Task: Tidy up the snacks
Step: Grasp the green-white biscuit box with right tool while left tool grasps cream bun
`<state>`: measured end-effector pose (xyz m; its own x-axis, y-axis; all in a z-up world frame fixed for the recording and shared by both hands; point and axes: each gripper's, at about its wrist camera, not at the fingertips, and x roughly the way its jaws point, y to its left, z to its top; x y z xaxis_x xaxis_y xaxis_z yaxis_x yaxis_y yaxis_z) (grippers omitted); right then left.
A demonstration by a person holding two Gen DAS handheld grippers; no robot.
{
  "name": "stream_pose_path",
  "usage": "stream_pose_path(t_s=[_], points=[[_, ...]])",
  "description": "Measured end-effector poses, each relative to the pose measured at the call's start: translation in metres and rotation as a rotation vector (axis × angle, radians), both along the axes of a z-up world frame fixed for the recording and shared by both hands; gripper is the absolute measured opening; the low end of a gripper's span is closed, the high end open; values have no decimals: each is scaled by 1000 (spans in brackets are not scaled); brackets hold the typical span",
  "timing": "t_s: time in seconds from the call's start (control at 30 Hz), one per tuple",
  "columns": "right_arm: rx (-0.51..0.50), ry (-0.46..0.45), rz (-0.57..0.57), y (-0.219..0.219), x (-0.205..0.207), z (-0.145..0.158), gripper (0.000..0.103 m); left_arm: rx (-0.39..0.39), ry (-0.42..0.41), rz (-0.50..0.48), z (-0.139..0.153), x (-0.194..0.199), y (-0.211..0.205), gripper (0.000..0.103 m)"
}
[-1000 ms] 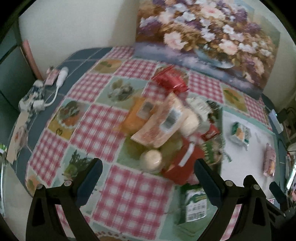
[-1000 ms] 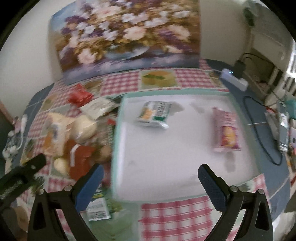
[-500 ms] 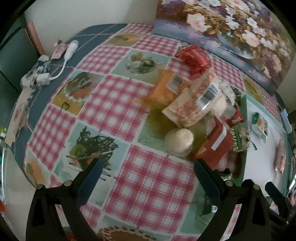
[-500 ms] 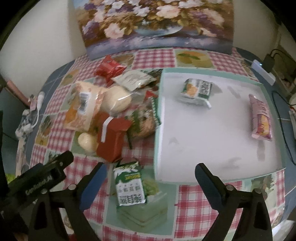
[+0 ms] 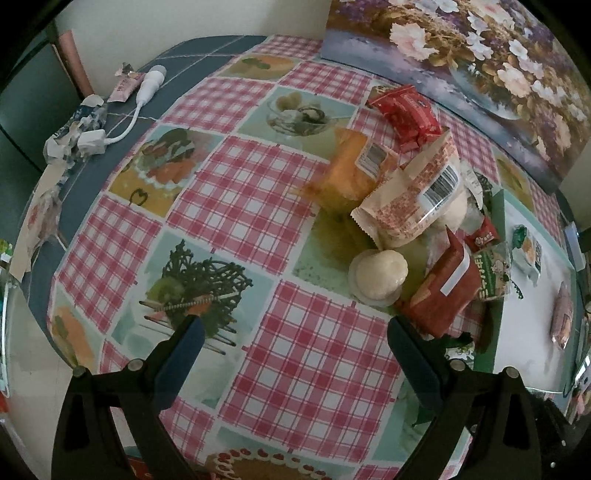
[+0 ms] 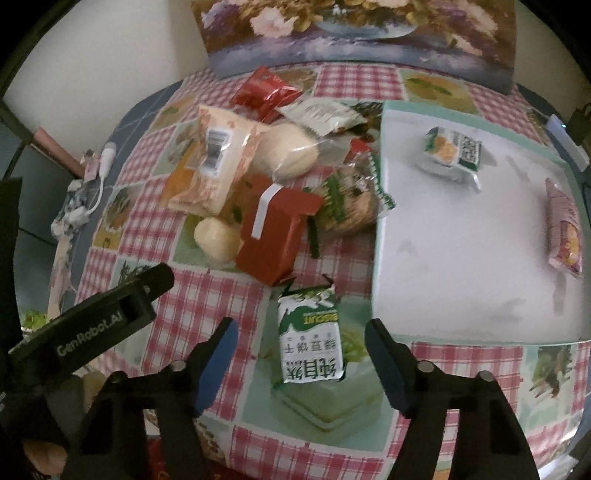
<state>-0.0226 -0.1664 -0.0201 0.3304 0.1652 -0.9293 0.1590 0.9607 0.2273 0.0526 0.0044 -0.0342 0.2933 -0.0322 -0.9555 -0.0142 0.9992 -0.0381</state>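
Observation:
A heap of snacks lies on the checked tablecloth: a red box (image 6: 273, 225) (image 5: 441, 291), a round white bun (image 6: 216, 238) (image 5: 378, 273), a pale bread bag (image 6: 216, 162) (image 5: 413, 195), a red packet (image 6: 264, 92) (image 5: 406, 114). A green-and-white biscuit pack (image 6: 312, 339) lies apart, between the open jaws of my right gripper (image 6: 301, 332). A white tray (image 6: 461, 240) holds a green-orange packet (image 6: 452, 149) and a pink packet (image 6: 563, 229). My left gripper (image 5: 293, 336) is open and empty over the cloth, short of the bun.
A flower painting (image 6: 354, 33) leans on the wall behind. A white cable and charger (image 5: 122, 110) lie at the table's far left edge. The left gripper's body (image 6: 88, 328) shows at the right wrist view's lower left.
Both grippers have drawn back and left. The right gripper has swung from over the tray to the green biscuit pack. The left view shows more bare cloth.

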Motion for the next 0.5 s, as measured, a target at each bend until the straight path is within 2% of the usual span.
stream_pose_path(t_s=[0.17, 0.23, 0.37, 0.5], points=[[15, 38, 20, 3, 1, -11, 68, -10, 2, 2, -2, 2, 1, 99], [16, 52, 28, 6, 3, -15, 62, -15, 4, -2, -4, 3, 0, 99], [3, 70, 37, 10, 8, -23, 59, -27, 9, -3, -5, 4, -2, 99], [3, 96, 32, 8, 12, -33, 51, -51, 10, -4, -6, 8, -4, 99]])
